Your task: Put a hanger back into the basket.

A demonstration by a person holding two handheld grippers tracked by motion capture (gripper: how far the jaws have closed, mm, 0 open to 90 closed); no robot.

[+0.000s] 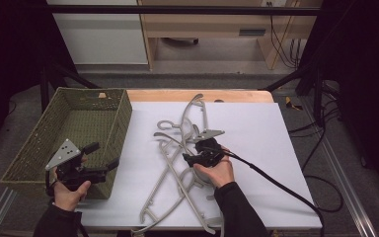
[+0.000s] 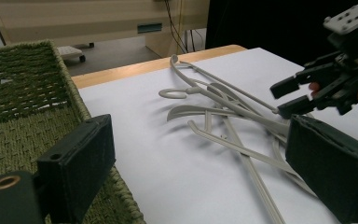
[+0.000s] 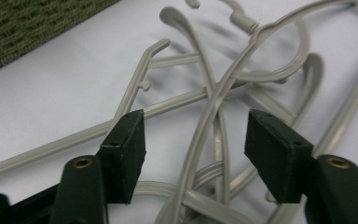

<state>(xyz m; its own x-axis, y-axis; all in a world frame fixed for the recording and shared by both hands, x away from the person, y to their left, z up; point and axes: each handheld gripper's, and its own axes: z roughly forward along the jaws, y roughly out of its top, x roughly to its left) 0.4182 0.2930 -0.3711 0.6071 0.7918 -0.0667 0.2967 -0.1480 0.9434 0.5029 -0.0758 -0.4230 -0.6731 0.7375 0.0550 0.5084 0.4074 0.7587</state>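
Observation:
Several grey plastic hangers (image 1: 177, 148) lie tangled in a pile on a white sheet (image 1: 256, 133). My right gripper (image 1: 187, 159) hovers low over the middle of the pile. In the right gripper view it (image 3: 196, 135) is open, and a curved hanger arm (image 3: 209, 112) runs between the jaws without touching either pad. My left gripper (image 1: 103, 155) is held over the near right corner of a green woven basket (image 1: 123, 113), open with nothing in it (image 2: 200, 154). The left gripper view looks past the hangers (image 2: 223, 100) to the right gripper (image 2: 286, 97).
The basket (image 2: 23, 84) stands at the table's left, touching the sheet's edge. A wooden table edge (image 1: 177, 95) shows behind the sheet. A black cable (image 1: 276, 182) trails from the right gripper across the sheet's near right. Cables lie on the floor at right.

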